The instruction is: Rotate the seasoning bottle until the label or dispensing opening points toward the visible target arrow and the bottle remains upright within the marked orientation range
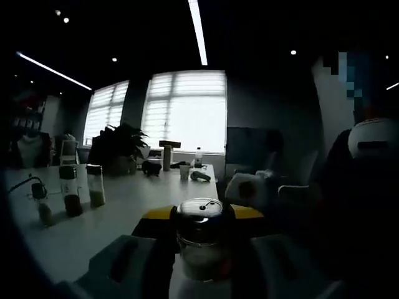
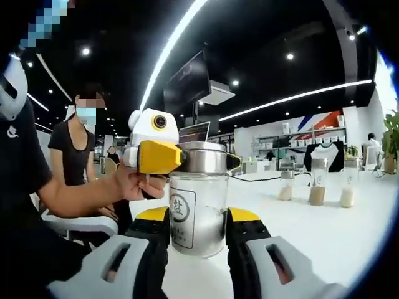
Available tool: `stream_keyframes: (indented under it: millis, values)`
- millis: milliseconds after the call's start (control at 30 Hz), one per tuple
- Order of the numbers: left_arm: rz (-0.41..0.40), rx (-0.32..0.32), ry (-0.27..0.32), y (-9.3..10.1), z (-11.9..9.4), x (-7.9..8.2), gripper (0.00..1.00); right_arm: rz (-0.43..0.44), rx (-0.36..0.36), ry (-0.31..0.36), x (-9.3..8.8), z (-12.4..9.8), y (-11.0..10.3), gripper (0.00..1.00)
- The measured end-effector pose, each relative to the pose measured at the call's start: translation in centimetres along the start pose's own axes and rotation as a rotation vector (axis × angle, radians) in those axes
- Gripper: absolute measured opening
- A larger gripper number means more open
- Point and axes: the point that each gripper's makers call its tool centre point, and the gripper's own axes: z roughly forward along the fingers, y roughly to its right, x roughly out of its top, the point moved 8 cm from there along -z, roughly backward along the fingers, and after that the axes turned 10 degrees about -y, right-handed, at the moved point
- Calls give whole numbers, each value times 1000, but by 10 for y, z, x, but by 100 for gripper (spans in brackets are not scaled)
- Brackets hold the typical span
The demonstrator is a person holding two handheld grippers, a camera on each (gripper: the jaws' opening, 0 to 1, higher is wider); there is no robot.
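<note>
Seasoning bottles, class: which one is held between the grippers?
The clear label-bearing bottle with a steel lid, clamped by the right gripper; the others stand free across the table.

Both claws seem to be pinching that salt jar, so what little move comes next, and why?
Probably a small twist of the salt jar. The right gripper clamps its glass body and the left gripper its metal lid, with the label off to one side. No target arrow is visible.

R tool (image 2: 198, 233) is gripping the bottle body w/ both jaws; L tool (image 2: 187, 159) is clamping its cap, the person's hand (image 2: 134, 184) holding it.
</note>
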Motion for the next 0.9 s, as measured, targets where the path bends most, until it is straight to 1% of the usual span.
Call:
stream_keyframes:
  millis: [67,133,167,233,267,333,400,500,633,733,833,867,900]
  values:
    - [14,12,16,3,0,1,34,4,-11,11,1,-1,-1,33]
    - [4,49,50,3,0,5,34,19,-37,48,4,-2,0,33]
    - [-9,83,68,2,1,6,34,25,-67,63,6,-2,2,32]
    - [-26,131,75,2,2,6,34,24,-111,64,6,-2,4,32]
    - [-37,157,83,2,3,6,34,17,-145,62,6,-2,5,32]
    - [-61,201,111,4,5,6,35,1,-197,72,7,-3,5,32]
    - [-91,226,141,4,6,6,35,11,-224,91,9,-3,5,32]
    - [-143,237,162,5,8,5,36,17,-276,107,10,-3,5,32]
    - [-129,284,152,6,11,5,36,37,-301,103,9,-1,4,32]
    - [-105,336,132,7,12,3,36,33,-326,87,8,1,5,32]
    - [-72,366,118,9,12,3,35,42,-342,80,7,2,5,32]
    - [-61,373,110,9,12,3,35,44,-343,78,7,3,5,32]
    - [-37,385,84,8,12,2,35,51,-334,69,6,4,6,33]
